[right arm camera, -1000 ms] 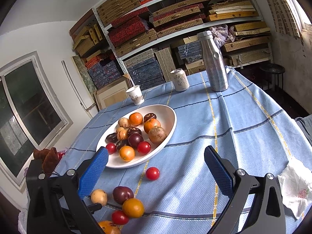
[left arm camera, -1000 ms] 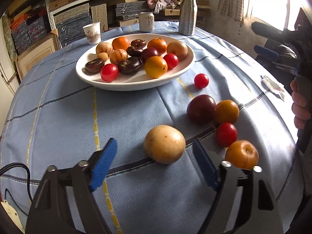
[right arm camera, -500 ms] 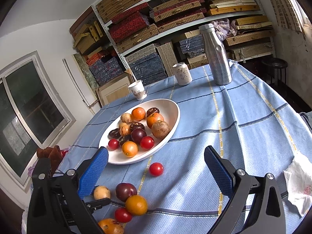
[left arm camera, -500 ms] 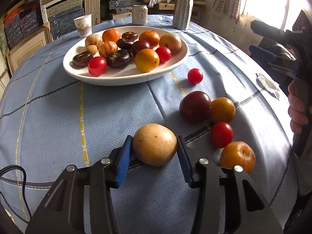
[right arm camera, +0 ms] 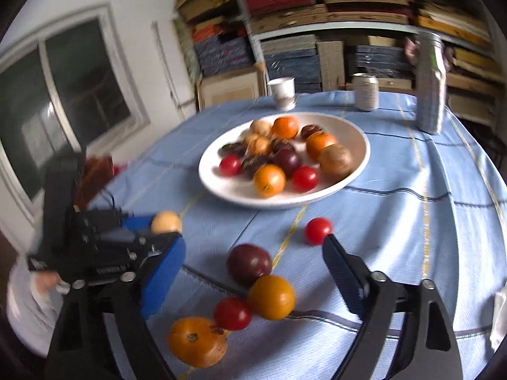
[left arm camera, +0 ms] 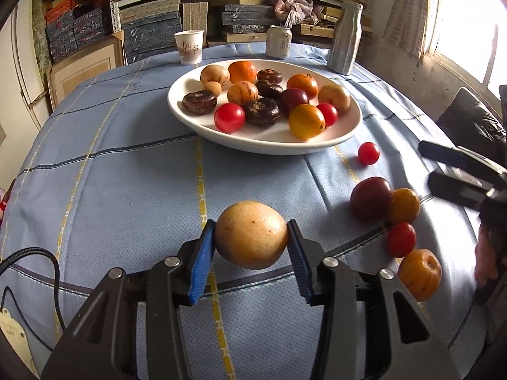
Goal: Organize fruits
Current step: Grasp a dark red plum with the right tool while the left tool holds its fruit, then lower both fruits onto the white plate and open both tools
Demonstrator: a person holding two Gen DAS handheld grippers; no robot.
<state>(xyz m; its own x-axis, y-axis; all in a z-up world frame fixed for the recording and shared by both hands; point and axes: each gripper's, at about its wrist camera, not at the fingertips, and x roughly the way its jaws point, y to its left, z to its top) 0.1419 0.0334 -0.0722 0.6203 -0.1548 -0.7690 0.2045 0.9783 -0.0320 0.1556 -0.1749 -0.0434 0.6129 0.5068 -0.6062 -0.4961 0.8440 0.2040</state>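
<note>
The tan fruit (left arm camera: 251, 235) is now clamped between the blue pads of the left gripper (left arm camera: 250, 250); a second ago these stood wide apart around it. It seems lifted above the tablecloth (left arm camera: 126, 196), so it can go to the white plate (left arm camera: 269, 145), which already holds about a dozen fruits. The right gripper (right arm camera: 250, 272) has come lower over five loose fruits, its jaws closing, touching none of them yet.
</note>
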